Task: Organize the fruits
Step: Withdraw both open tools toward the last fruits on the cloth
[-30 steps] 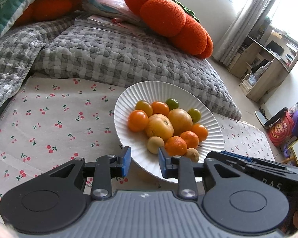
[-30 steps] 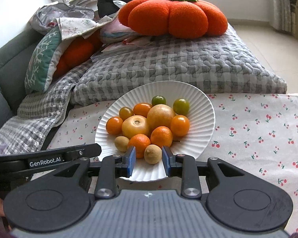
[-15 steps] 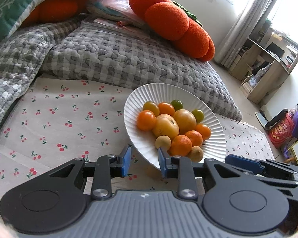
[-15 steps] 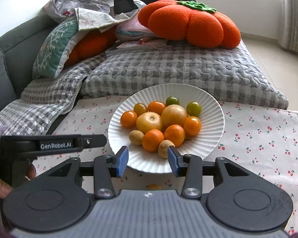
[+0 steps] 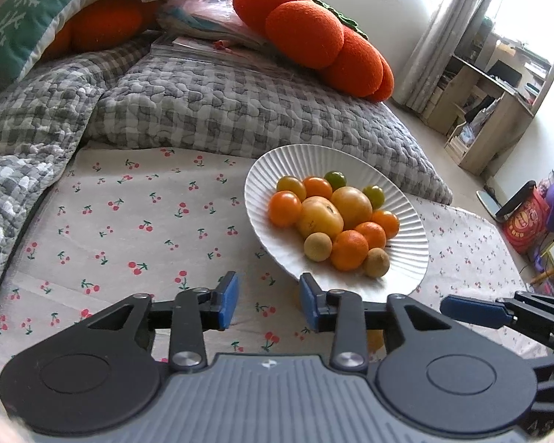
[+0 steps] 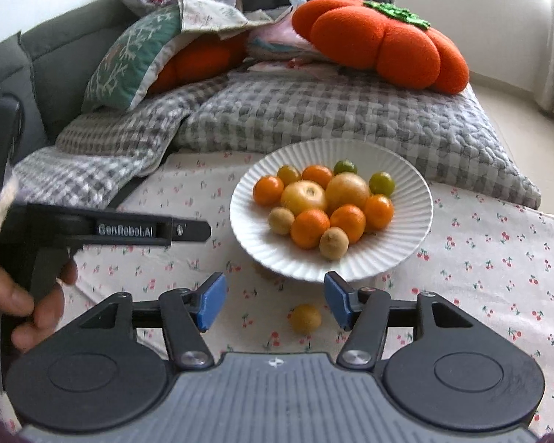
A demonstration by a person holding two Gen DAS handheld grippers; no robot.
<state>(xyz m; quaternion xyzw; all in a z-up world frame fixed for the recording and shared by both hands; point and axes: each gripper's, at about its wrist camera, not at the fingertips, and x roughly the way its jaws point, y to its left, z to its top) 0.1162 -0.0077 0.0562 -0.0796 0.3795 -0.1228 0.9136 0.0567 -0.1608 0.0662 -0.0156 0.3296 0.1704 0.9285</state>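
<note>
My right gripper has just been opening and grips nothing; 1 small yellow fruit lies loose on the cloth between its jaws. My left gripper, also just opening, is empty. Beyond, the plate holds the rest. Next, I judge: close on that stray.

Right gripper just opening, small yellow fruit lying loose on cloth between fingers.

Ribbed white plate, probably ceramic.
</note>
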